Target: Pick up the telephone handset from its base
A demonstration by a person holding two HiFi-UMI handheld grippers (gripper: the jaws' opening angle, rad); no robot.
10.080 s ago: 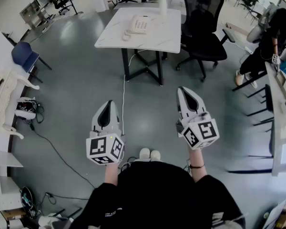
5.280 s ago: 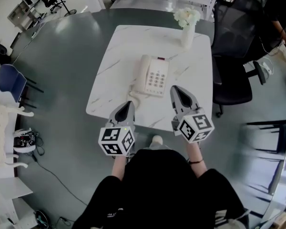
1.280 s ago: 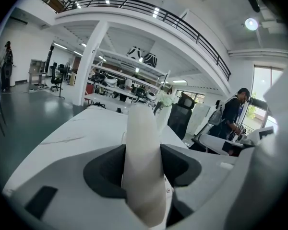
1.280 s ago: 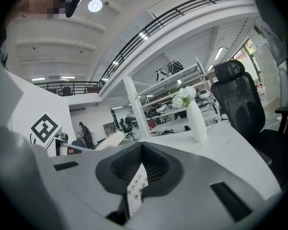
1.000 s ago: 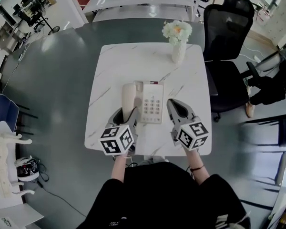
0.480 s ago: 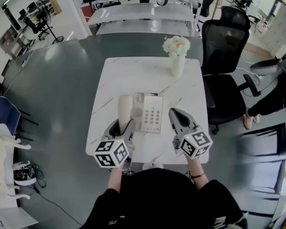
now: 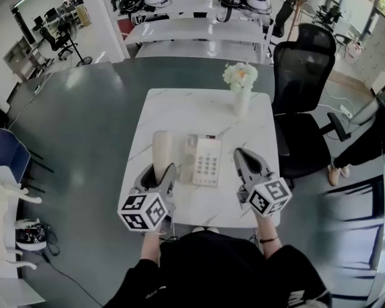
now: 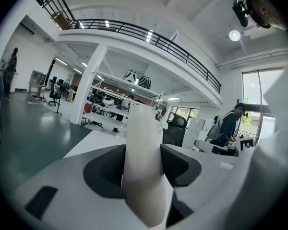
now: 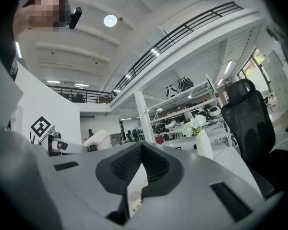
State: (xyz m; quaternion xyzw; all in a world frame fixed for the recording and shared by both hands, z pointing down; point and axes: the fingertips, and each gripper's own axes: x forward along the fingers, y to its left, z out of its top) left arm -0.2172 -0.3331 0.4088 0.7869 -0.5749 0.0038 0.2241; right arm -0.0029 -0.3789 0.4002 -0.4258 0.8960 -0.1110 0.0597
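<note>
The cream telephone handset [image 7: 162, 150] is up off the base [image 7: 205, 161] and held just to its left, above the white marble table [image 7: 179, 108]. My left gripper [image 7: 159, 170] is shut on the handset's near end. In the left gripper view the handset [image 8: 143, 176] stands upright between the two dark pads, filling the gap. My right gripper [image 7: 239, 153] hovers to the right of the base with its jaws together and nothing in them. In the right gripper view the right gripper [image 9: 141, 146] tips meet, and a strip of the base [image 9: 136, 190] shows below them.
A white vase of flowers [image 7: 240, 85] stands at the table's far right. A black office chair [image 7: 306, 82] sits right of the table. More tables [image 7: 192, 27] lie behind, a blue chair [image 7: 5, 156] is at far left, and a person [image 7: 372, 130] is at the right edge.
The left gripper has risen and drawn left with the handset, which now sits apart from the base. The right gripper has risen a little too, still shut.
</note>
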